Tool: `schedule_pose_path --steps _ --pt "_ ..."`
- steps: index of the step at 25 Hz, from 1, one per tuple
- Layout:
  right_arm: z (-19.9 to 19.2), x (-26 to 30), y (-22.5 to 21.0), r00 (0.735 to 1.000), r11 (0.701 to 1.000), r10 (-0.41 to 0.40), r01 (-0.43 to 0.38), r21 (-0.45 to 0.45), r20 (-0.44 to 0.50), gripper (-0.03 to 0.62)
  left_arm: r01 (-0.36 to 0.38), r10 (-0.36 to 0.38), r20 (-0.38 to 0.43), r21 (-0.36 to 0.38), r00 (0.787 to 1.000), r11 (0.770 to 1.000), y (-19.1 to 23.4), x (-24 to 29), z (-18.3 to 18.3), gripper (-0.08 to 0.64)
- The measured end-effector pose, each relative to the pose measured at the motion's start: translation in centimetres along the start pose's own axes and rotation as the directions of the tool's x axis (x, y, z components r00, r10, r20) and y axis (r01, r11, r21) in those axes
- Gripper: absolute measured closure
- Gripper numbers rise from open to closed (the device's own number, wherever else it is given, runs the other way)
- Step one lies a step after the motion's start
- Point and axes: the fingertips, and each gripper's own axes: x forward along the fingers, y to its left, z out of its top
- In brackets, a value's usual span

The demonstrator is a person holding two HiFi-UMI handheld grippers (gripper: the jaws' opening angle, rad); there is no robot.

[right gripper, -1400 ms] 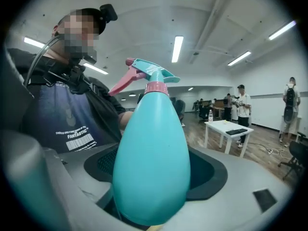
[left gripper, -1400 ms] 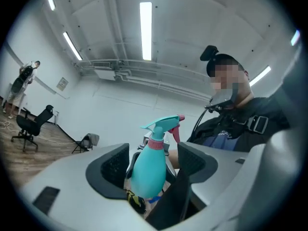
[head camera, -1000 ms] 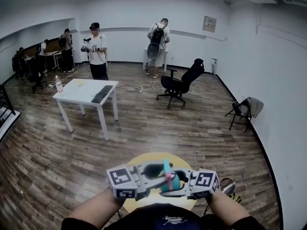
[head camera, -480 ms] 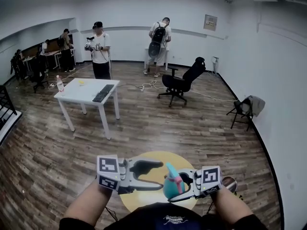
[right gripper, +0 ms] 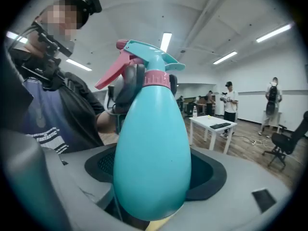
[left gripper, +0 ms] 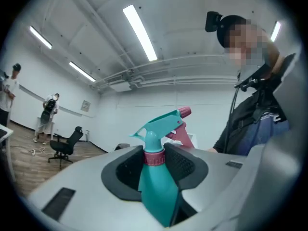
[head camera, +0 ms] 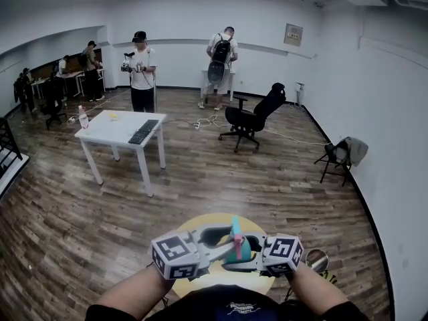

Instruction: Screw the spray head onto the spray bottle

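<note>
Seen from the wearer's head, looking out over a large white room with a wood floor (head camera: pixel 221 179). At about ten o'clock stands a white table (head camera: pixel 107 131) carrying a clear water bottle (head camera: pixel 83 118) and a dark keyboard (head camera: pixel 142 131). Behind it, near eleven o'clock, a person in a white shirt (head camera: pixel 141 72) holds equipment at chest height. At twelve o'clock a person with a backpack (head camera: pixel 221 57) faces the far wall. A black office chair (head camera: pixel 251 116) sits at one o'clock, and a folding chair (head camera: pixel 338 156) with a garment draped over it stands by the right wall at three o'clock. At six o'clock, close to the wearer, both forearms reach in over a yellow round surface (head camera: pixel 200 225). The left gripper (head camera: pixel 217 245) points level toward the right one. Its jaws have just been closing and are now drawn partway together, with the pads pressing either side of the pink collar of the spray head (left gripper: pixel 161 124). The right gripper (head camera: pixel 249 254) tilts slightly downward, its jaws spread wide around the belly of the teal spray bottle (right gripper: pixel 151 153) and clamped on it. The bottle stands upright between the two grippers, held in the air above the yellow surface. The spray head sits on its neck, with the pink trigger hanging toward the wearer.
</note>
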Motion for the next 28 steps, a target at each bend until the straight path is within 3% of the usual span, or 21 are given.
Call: schedule_pose_path --steps 2,4,6,7,8,10,13,15,17,19,22,25,27,28 --pt "0.1 0.2 -0.8 0.998 0.998 -0.057 0.057 0.031 0.011 0.178 -0.071 0.072 0.013 -0.047 0.997 0.996 1.0 0.0 -0.3 0.393" --pt "-0.1 0.0 -0.2 1.0 1.0 0.007 -0.008 0.025 0.03 0.178 -0.037 0.037 0.006 -0.041 0.999 0.998 0.5 0.0 -0.3 0.388" --pt "-0.2 -1.1 1.9 0.985 0.987 0.162 -0.163 0.008 0.052 0.178 0.089 -0.09 -0.033 -0.029 0.995 0.996 -0.9 -0.6 0.1 0.369" --pt "-0.3 -1.7 2.9 0.969 0.971 0.238 -0.239 0.01 0.065 0.178 0.17 -0.172 -0.054 -0.045 0.984 0.984 -1.5 -1.3 0.3 0.32" --pt "-0.4 -2.3 3.6 0.952 0.954 0.297 -0.298 0.012 0.074 0.178 0.251 -0.255 -0.067 -0.069 0.965 0.966 -2.1 -2.0 0.5 0.235" --pt "-0.6 -2.9 4.7 0.925 0.927 0.373 -0.374 0.003 0.075 0.178 0.379 -0.387 -0.077 -0.103 0.919 0.92 -2.9 -3.3 0.7 0.177" --pt "-1.0 -2.2 6.2 0.9 0.9 0.435 -0.434 -0.032 0.019 0.178 0.438 -0.448 -0.131 -0.1 0.884 0.893 -4.0 -2.7 -0.2 0.175" --pt "-1.3 -1.3 6.5 0.908 0.908 0.416 -0.418 -0.042 -0.048 0.178 0.425 -0.429 -0.16 -0.062 0.889 0.903 -4.7 -1.3 -0.8 0.189" --pt "-1.3 -0.6 5.4 0.934 0.934 0.354 -0.355 -0.028 -0.05 0.177 0.356 -0.358 -0.131 -0.036 0.924 0.934 -4.4 -0.1 -0.6 0.379" --pt "-0.8 -0.4 3.8 0.966 0.966 0.259 -0.26 -0.009 -0.021 0.176 0.259 -0.261 -0.071 -0.04 0.963 0.965 -3.0 0.4 0.0 0.383" --pt "-1.1 0.0 0.4 0.997 0.997 0.072 -0.071 0.012 -0.025 0.176 0.076 -0.078 -0.043 -0.029 0.996 0.997 -0.6 0.4 0.1 0.396" --pt "-1.5 0.5 -1.8 0.997 0.996 -0.07 0.072 0.052 -0.036 0.176 -0.099 0.098 -0.031 -0.036 0.995 0.994 1.0 0.7 -0.6 0.402" --pt "-1.4 0.6 -1.5 0.998 0.995 -0.059 0.061 0.081 -0.026 0.176 -0.116 0.116 -0.03 -0.025 0.993 0.993 0.8 0.9 -0.9 0.4" --pt "-1.2 0.4 -0.8 1.0 0.997 -0.016 0.018 0.074 -0.02 0.176 -0.081 0.08 -0.037 -0.013 0.996 0.997 0.4 0.8 -0.8 0.4"
